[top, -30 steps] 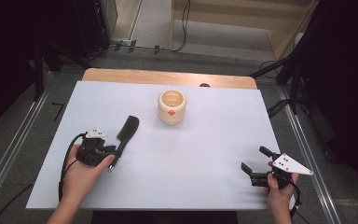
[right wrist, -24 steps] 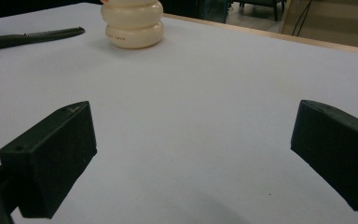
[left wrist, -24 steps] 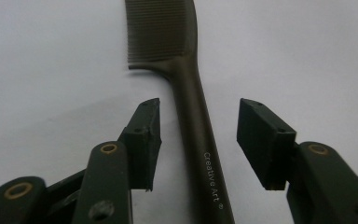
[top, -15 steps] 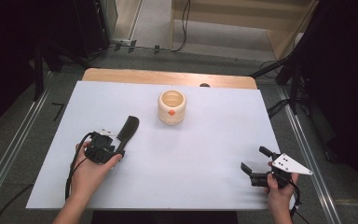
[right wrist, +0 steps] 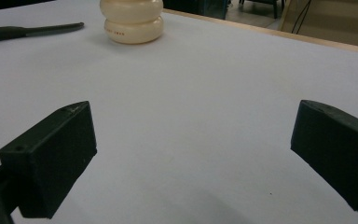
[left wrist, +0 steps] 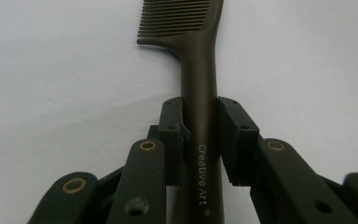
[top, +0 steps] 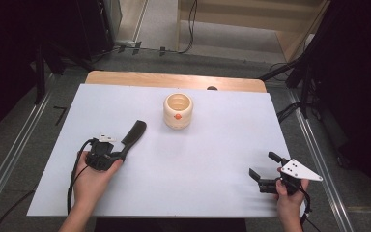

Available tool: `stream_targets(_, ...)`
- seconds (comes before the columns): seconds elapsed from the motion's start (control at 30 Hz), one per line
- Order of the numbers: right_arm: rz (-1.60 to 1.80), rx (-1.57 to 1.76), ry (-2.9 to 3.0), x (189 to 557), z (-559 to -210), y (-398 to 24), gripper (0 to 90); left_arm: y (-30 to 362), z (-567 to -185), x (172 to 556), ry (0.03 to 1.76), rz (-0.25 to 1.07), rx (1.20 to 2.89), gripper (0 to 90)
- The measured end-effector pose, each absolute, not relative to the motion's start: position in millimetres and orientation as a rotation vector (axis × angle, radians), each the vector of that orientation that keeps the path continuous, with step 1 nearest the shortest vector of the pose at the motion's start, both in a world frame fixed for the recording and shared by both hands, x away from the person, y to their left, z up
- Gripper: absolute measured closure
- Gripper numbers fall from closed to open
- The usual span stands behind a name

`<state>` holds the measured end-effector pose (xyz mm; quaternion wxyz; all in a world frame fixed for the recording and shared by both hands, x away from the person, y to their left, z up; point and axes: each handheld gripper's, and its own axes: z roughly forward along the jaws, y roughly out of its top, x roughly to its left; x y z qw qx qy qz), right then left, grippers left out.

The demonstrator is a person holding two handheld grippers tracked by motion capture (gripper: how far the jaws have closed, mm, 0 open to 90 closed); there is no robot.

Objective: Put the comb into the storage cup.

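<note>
A dark comb [top: 134,133] lies slanted on the left half of the white table, its teeth end pointing away toward the back. My left gripper [top: 120,154] is shut on the comb's handle [left wrist: 199,88], with one pad on each side of it and the teeth [left wrist: 177,21] beyond the jaws. My right gripper [top: 262,165] hovers low near the table's front right, and its jaws stand wide open [right wrist: 191,154] with nothing between them. A cream, ridged cup [top: 178,110] with an orange dot stands upright at the middle back. It also appears in the right gripper view [right wrist: 131,21], with the comb [right wrist: 32,31] left of it.
The white sheet [top: 212,159] covers the table, and a wooden strip [top: 174,79] runs along its far edge. Metal rails and cables lie on the floor at both sides. A wide bare stretch separates the two grippers.
The left hand has shifted slightly at the comb's handle. The comb has barely moved. The right gripper has stayed put and open.
</note>
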<state>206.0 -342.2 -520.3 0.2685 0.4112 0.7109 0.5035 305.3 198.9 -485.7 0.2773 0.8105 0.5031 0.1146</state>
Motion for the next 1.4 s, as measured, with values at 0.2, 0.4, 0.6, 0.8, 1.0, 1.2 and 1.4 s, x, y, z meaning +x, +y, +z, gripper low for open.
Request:
stream_targets(0.2, 1.354, 1.106, 1.92, 205, -519, -342, 0.0, 203, -487, 303, 1.323, 0.31, 2.129, 72.0)
stream_targets(0.4, 1.362, 1.124, 1.908, 201, -516, -345, 0.0, 207, -480, 296, 1.272, 0.366, 2.069, 72.0)
stream_targets(0.6, 1.38, 1.128, 1.899, 199, -511, -341, 0.0, 211, -473, 291, 1.238, 0.408, 1.996, 72.0)
stream_targets(0.8, 1.404, 1.113, 1.89, 197, -503, -334, 0.0, 209, -466, 284, 1.192, 0.432, 1.935, 72.0)
stream_targets(1.0, 1.451, 1.1, 1.867, 194, -491, -327, 0.0, 202, -465, 280, 1.166, 0.441, 1.911, 72.0)
stream_targets(1.2, 1.487, 1.102, 1.854, 194, -478, -318, 0.0, 193, -462, 272, 1.101, 0.491, 1.872, 72.0)
stream_targets(1.4, 1.483, 1.077, 1.845, 196, -462, -303, 5.5, 184, -458, 265, 1.036, 0.524, 1.84, 72.0)
